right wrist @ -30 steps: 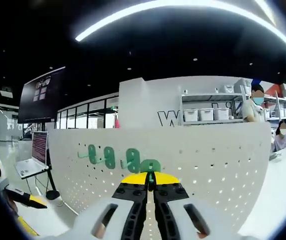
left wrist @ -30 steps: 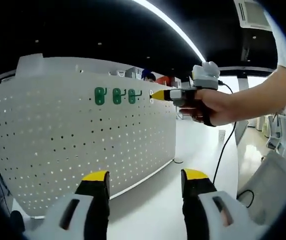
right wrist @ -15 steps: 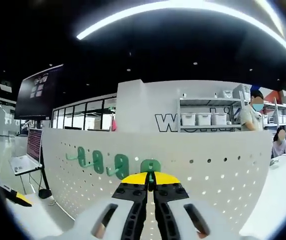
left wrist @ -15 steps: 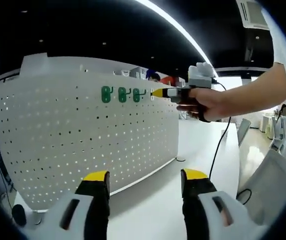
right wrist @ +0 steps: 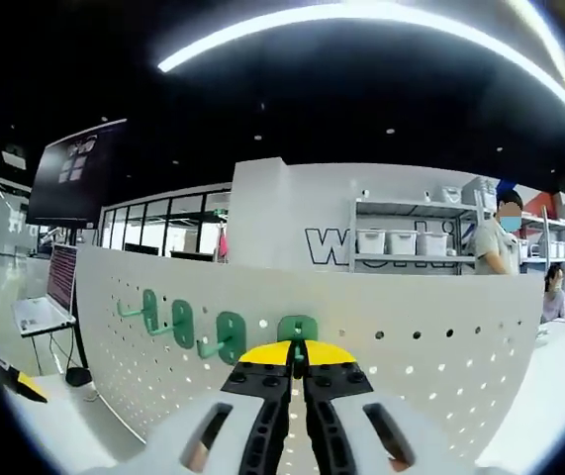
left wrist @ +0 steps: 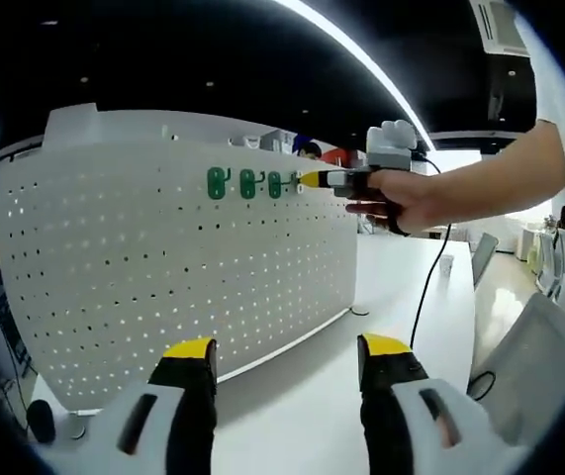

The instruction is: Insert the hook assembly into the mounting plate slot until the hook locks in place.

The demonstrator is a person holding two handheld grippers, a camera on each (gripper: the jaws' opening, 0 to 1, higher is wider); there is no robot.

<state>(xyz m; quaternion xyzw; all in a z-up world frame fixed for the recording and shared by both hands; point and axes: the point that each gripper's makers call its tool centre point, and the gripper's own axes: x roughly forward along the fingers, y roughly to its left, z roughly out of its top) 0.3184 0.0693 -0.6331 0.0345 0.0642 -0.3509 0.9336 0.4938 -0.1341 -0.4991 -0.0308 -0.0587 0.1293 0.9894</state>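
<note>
Left gripper view: left hand-held gripper [left wrist: 287,358] jaws apart over the table [left wrist: 302,416].
Right hand-held gripper [right wrist: 298,353]: clamped on green hook [right wrist: 298,330] at white pegboard [right wrist: 411,346].
Writing: partial "wo" on wall [right wrist: 327,243].

White perforated mounting plate [left wrist: 163,267] carries a regular grid of small dark holes. Green plastic hooks [right wrist: 225,334] along its top row. Both two-jaw grippers: yellow tips, black jaws, pale grey bodies [left wrist: 282,361] [right wrist: 296,353]. Thin green piece between the right jaws, probably a hook.
</note>
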